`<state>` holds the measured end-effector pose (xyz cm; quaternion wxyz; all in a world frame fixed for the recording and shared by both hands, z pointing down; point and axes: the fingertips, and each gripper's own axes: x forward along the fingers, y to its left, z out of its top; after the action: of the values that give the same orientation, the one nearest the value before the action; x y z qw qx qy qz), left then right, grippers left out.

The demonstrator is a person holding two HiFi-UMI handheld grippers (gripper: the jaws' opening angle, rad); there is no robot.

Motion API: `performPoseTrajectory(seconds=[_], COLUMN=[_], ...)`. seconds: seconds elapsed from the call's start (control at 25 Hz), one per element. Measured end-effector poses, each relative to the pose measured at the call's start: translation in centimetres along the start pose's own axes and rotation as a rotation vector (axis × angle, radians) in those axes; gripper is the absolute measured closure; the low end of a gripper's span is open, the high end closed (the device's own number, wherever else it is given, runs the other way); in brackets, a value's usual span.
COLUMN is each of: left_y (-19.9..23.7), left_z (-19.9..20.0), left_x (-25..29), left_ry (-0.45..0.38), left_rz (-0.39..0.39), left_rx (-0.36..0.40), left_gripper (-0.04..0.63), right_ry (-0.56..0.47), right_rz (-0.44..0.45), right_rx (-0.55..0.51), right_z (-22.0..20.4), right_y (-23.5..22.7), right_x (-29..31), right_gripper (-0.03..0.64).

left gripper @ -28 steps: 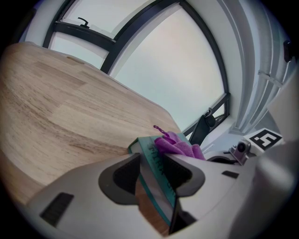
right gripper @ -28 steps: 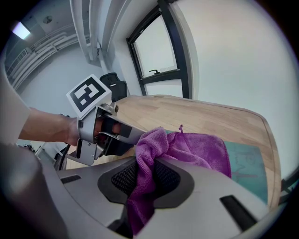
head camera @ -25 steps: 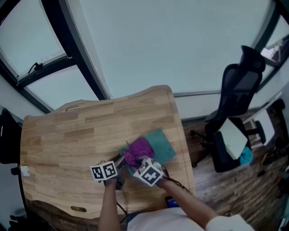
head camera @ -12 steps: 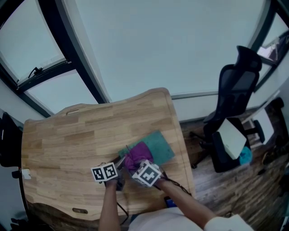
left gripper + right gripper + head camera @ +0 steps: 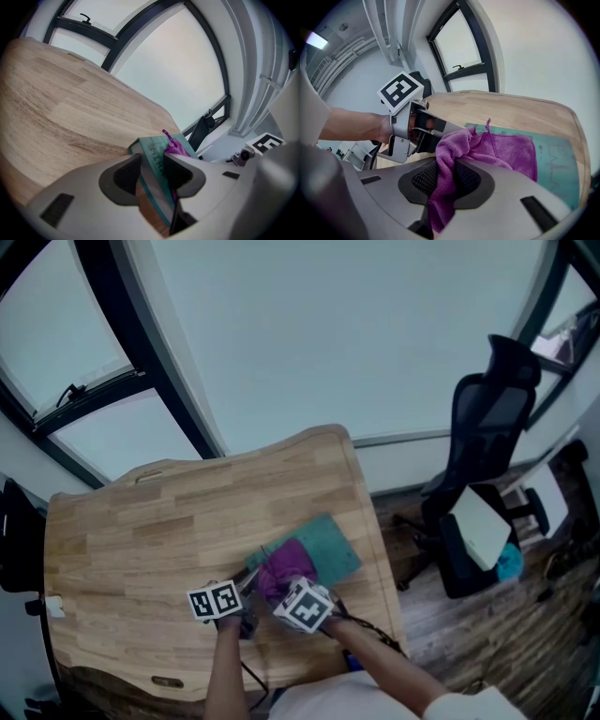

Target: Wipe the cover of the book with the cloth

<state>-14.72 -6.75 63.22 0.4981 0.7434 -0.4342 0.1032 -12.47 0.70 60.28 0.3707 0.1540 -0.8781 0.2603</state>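
In the lower middle of the head view, the teal book [image 5: 336, 542] is lying flat on the wooden table [image 5: 141, 531], close to the table's right edge. The purple cloth [image 5: 284, 562] is sitting on the book's cover. The left gripper [image 5: 152, 172] is pinching the near edge of the book between its 2 jaws. I think it is doing this so the book is not sliding around during the wiping. The right gripper [image 5: 444, 180] is squeezing a bunched-up part of the cloth between its 2 jaws. The rest of the cloth is spreading out over the cover, ready for rubbing. The 2 grippers are sitting side by side, the left one nearer the left of the frame. Both are pointing down and away from the person. The person's arms [image 5: 225, 671] are reaching up from the bottom edge of the frame.
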Motion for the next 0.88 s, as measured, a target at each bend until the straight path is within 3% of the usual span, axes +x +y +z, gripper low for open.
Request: performPoseTrajectory(seconds=[0.88], left_y=[0.0], left_z=[0.0], left_x=[0.0], left_ry=[-0.009], left_rz=[0.011], left_rx=[0.016], left_gripper=[0.439], right_ry=[-0.012], right_rz=[-0.035], right_rx=[0.009], right_z=[-1.2], right_y=[-1.9], right_x=[-1.5], right_gripper=[0.543])
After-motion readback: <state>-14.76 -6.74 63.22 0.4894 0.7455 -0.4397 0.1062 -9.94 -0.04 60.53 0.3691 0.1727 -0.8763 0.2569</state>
